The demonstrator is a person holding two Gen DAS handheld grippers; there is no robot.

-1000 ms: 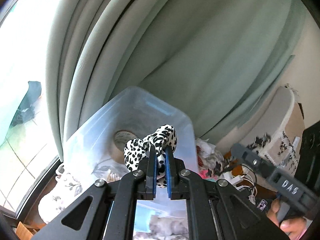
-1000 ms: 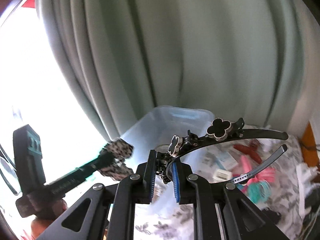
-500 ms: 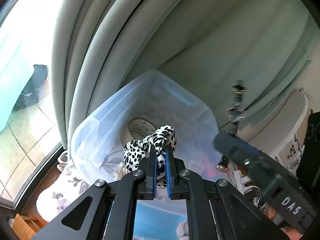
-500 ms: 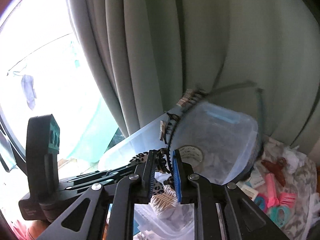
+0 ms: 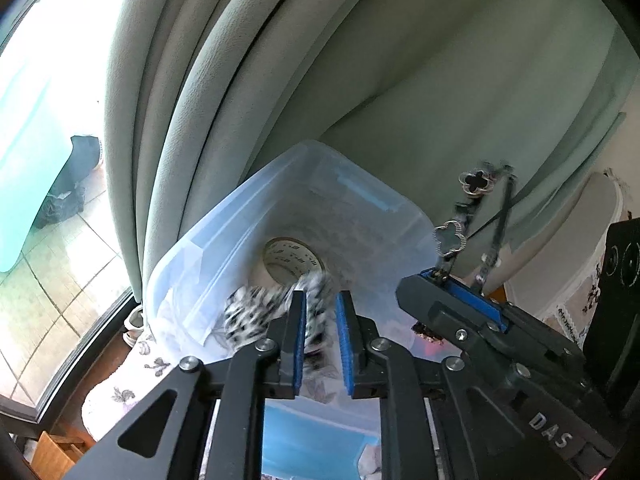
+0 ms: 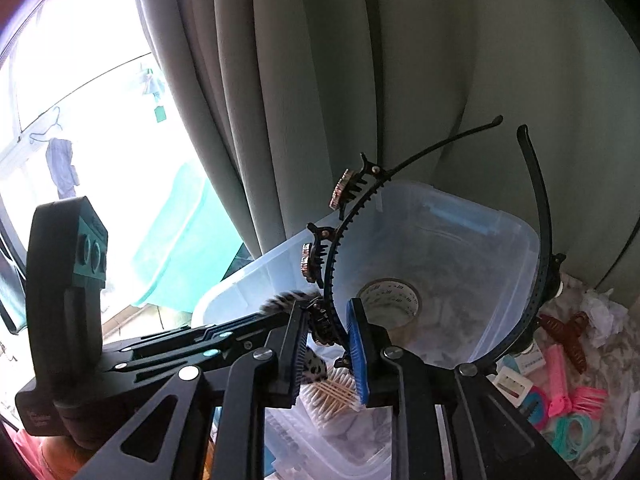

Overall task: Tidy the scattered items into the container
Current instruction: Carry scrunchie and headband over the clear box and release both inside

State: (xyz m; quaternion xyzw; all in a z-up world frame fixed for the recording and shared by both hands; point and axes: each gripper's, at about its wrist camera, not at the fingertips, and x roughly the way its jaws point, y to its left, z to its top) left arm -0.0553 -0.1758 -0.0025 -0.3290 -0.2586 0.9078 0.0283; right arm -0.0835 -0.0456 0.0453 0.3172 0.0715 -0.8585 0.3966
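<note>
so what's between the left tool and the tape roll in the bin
The blurred leopard-print scrunchie, at the tips of the left tool; the left wrist view shows it.

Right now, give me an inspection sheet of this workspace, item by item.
Surface: floral cloth under everything.
Container: clear plastic bin, tilted toward the cameras; tape roll inside.
Job's things: spotted fabric scrunchie, blurred, between the left tool's pads at the bin mouth; black headband with clover charms in the right tool, arching over the bin.
Clutter: brown claw clip, pink comb, teal hair ties, cotton swabs beside the bin.
Grippers: left tool parted, scrunchie loose between; right tool closed on the headband.
Cables: nothing seen.
Surroundings: grey-green curtain, bright window at left.
</note>
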